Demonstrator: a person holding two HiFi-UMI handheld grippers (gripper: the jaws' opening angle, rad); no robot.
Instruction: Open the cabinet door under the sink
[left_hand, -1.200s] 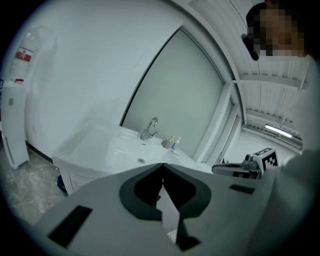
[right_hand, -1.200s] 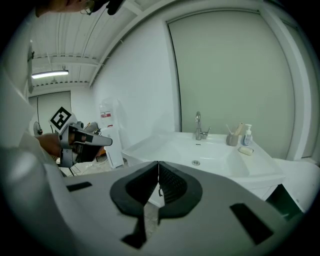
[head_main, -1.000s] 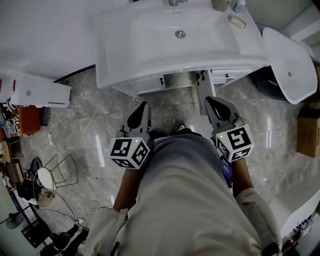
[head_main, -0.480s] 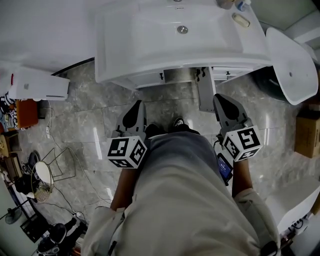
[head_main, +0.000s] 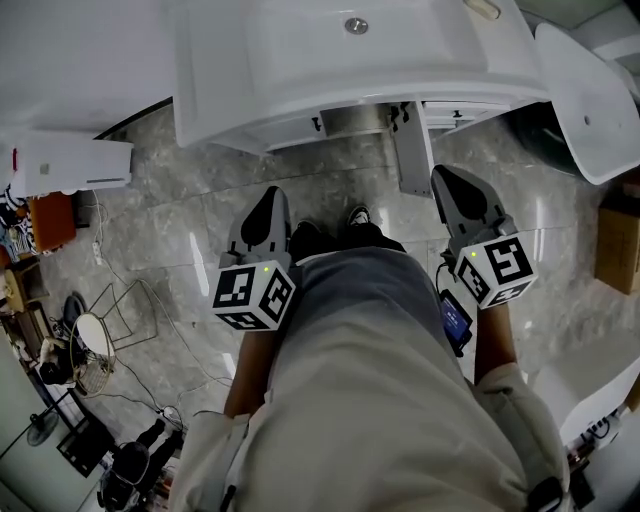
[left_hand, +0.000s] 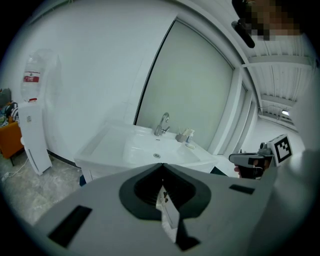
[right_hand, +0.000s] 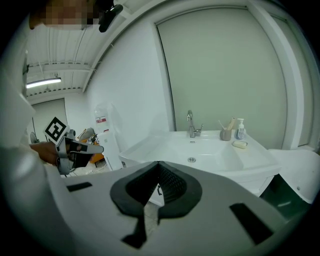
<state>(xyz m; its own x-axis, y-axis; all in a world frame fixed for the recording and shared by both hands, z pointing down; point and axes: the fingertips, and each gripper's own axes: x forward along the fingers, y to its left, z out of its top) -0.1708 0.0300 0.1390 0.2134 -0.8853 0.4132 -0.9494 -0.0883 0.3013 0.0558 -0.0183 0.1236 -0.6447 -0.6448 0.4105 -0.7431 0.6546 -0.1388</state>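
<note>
Head view — cabinet door (head_main: 412, 160) stands ajar just beside the right gripper (head_main: 446, 177) — jaws pressed together.

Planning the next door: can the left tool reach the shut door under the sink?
Probably yes: only bare floor lies between the left tool and that door, though the sink overhangs it.

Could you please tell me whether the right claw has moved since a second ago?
Yes, slightly. The right claw, shut and empty, has drawn back from the sink and now sits just right of the open cabinet door.
</note>
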